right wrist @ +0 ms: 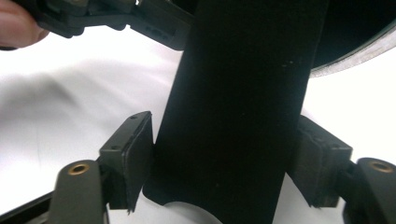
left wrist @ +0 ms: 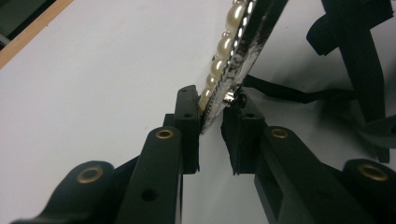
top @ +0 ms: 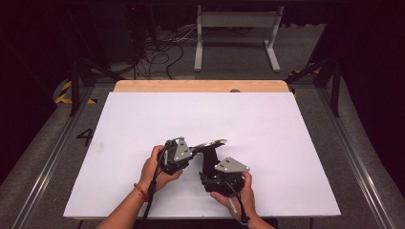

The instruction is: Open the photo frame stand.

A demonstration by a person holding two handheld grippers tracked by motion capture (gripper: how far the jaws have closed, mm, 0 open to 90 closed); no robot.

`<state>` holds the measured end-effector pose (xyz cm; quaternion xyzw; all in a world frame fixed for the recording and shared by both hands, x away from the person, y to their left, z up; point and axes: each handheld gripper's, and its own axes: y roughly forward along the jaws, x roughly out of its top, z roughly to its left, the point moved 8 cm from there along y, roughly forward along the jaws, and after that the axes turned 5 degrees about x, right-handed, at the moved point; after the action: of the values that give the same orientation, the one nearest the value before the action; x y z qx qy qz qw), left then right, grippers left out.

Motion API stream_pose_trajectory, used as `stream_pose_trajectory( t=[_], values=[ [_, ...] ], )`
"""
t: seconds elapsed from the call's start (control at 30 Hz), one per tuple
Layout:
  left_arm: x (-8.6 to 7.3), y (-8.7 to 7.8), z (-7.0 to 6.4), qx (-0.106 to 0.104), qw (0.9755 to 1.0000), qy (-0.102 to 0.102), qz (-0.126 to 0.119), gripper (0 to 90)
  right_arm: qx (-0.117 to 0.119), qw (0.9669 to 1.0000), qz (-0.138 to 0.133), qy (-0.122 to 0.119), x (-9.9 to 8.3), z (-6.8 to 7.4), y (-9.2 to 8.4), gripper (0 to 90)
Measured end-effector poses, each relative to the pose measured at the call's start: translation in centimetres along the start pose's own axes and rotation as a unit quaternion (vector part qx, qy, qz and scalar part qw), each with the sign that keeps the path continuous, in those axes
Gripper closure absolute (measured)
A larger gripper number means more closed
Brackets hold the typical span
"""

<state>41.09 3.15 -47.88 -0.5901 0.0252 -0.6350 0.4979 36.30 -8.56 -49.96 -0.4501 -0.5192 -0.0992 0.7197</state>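
light: bright on white table (top: 286, 129), dark surroundings | shadows: soft beside grippers | blur: close jaws soft | glare: on pearl frame (left wrist: 233, 46)

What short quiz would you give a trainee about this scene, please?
1. True or false: the left gripper is clamped on the edge of the frame.
2. Which thing lies between the jaws of the right gripper? A a cable; B the frame's black stand; C a cup.
3. Fill in: the frame's front edge is lined with ____.
Key: 1 true; 2 B; 3 pearls.
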Motion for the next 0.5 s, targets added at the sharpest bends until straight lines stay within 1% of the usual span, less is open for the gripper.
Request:
stream_pose_trajectory(
  t=[0.07,0.13,0.2,0.23,0.3,0.33,0.4,0.5],
  values=[
    [0.0,-0.1,-0.1,-0.002,1.0000,0.001,0.001,77.8,-0.003,1.0000,0.000,0.002,0.0,-0.1,-0.1,32.1],
    [-0.1,-0.2,-0.2,-0.003,1.0000,0.002,0.003,78.9,-0.008,0.9999,0.006,0.006,-0.1,-0.6,-0.3,32.1],
    [0.0,-0.2,-0.3,0.000,1.0000,0.004,0.003,79.5,-0.011,0.9998,0.007,0.016,-0.2,-1.4,-0.5,31.6],
    [0.0,-0.2,-0.3,0.002,1.0000,0.007,0.002,79.4,-0.010,0.9997,0.008,0.022,-0.3,-1.8,-0.6,30.9],
    [0.1,-0.1,-0.4,0.002,1.0000,0.002,0.000,79.5,0.001,0.9995,0.010,0.028,-0.3,-2.0,-0.6,30.2],
    [0.1,-0.1,-0.4,0.001,1.0000,0.000,-0.002,79.5,0.000,0.9996,0.009,0.027,-0.2,-2.1,-0.6,30.1],
    [0.1,-0.1,-0.4,0.002,1.0000,0.000,-0.003,79.4,-0.004,0.9998,0.012,0.014,-0.2,-2.2,-0.7,28.9],
    [0.1,-0.1,-0.5,0.002,1.0000,0.001,-0.004,79.0,-0.004,0.9998,0.018,0.001,-0.2,-2.6,-0.9,26.6]
  ],
)
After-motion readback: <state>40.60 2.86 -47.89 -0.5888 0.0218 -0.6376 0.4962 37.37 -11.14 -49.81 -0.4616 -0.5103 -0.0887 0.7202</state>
